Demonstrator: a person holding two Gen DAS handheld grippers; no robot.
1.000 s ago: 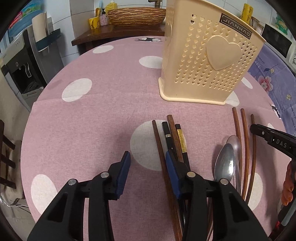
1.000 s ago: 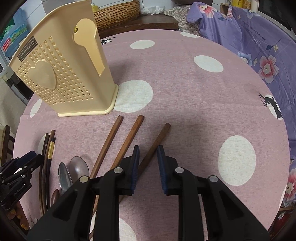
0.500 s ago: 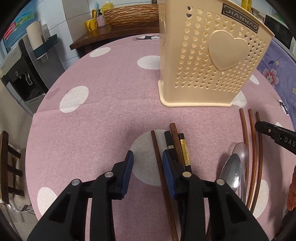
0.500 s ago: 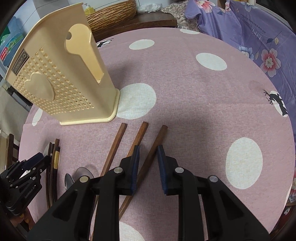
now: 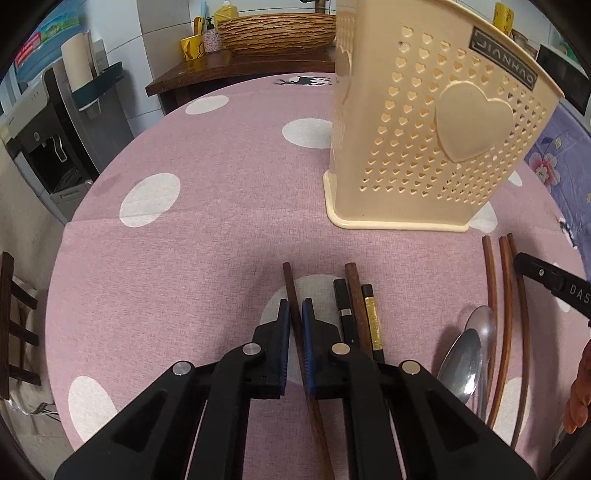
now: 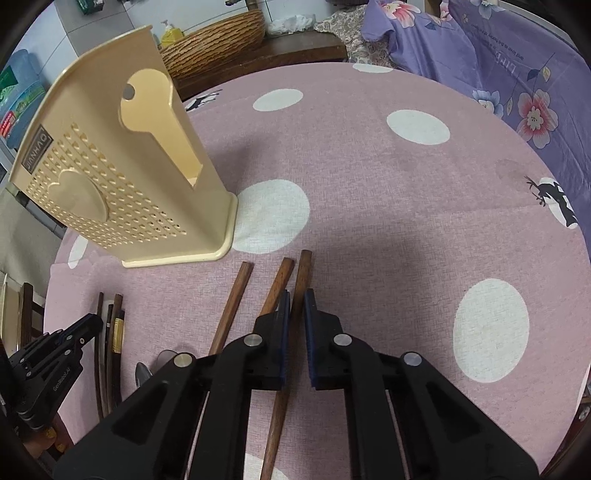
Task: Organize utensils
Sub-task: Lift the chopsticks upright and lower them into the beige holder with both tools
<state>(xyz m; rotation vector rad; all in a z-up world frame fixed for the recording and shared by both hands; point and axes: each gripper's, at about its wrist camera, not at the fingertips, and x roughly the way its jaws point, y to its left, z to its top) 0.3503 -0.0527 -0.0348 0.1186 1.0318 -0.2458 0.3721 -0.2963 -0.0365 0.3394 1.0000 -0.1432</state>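
A cream perforated utensil holder with a heart stands on the pink dotted tablecloth; it also shows in the right wrist view. My left gripper is shut on a brown wooden chopstick lying on the cloth. Beside it lie a black chopstick, a brown one and a gold-banded one. My right gripper is shut on the rightmost brown chopstick of three. Two metal spoons lie between the groups.
A wicker basket and yellow cups sit on a dark side table behind. A purple floral cloth lies to the right. A water dispenser stands left of the table. The table edge curves near on both sides.
My left gripper has shifted right and closed around the leftmost brown chopstick. My right gripper has closed on the rightmost chopstick, which has turned to point more straight ahead.
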